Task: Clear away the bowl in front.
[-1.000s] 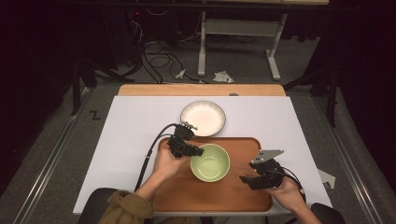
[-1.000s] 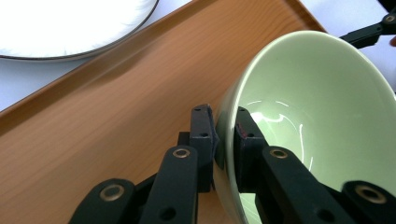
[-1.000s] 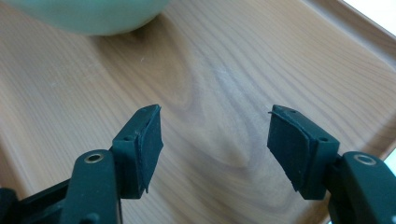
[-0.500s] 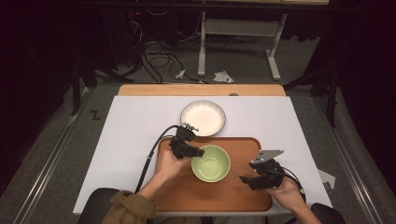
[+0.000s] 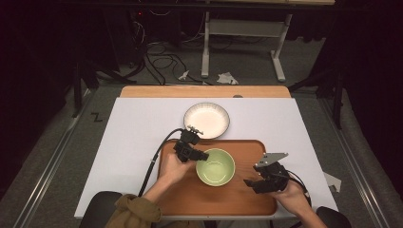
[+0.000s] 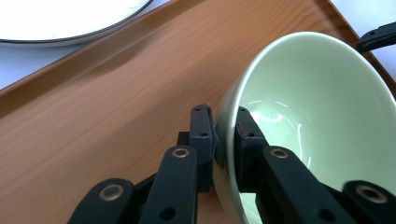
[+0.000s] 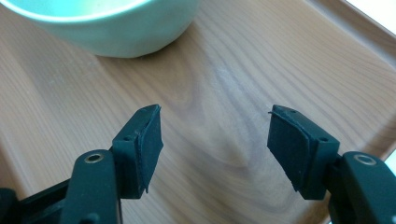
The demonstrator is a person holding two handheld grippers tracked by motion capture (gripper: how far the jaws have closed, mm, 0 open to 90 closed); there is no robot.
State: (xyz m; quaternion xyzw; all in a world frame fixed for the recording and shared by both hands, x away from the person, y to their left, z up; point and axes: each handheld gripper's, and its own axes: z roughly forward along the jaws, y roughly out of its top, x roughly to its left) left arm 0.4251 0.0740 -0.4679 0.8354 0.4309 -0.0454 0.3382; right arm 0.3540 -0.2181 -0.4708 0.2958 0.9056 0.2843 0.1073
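The left gripper point(image 5: 203, 156) pinches the rim of the green bowl point(image 5: 215, 166), one of its fingers point(image 6: 201, 128) outside the wall and the other inside, with the bowl tipped on the wooden tray point(image 5: 237, 197). The right gripper point(image 7: 215, 140) hovers just over the tray with its fingers point(image 7: 147, 140) spread and nothing between them, the bowl lying a little beyond their tips. A white plate point(image 5: 206, 120) sits on the table point(image 5: 133, 137) past the tray's far edge, beyond the left fingers.

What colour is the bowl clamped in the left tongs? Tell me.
Pale green bowl, clearest in the left gripper view.
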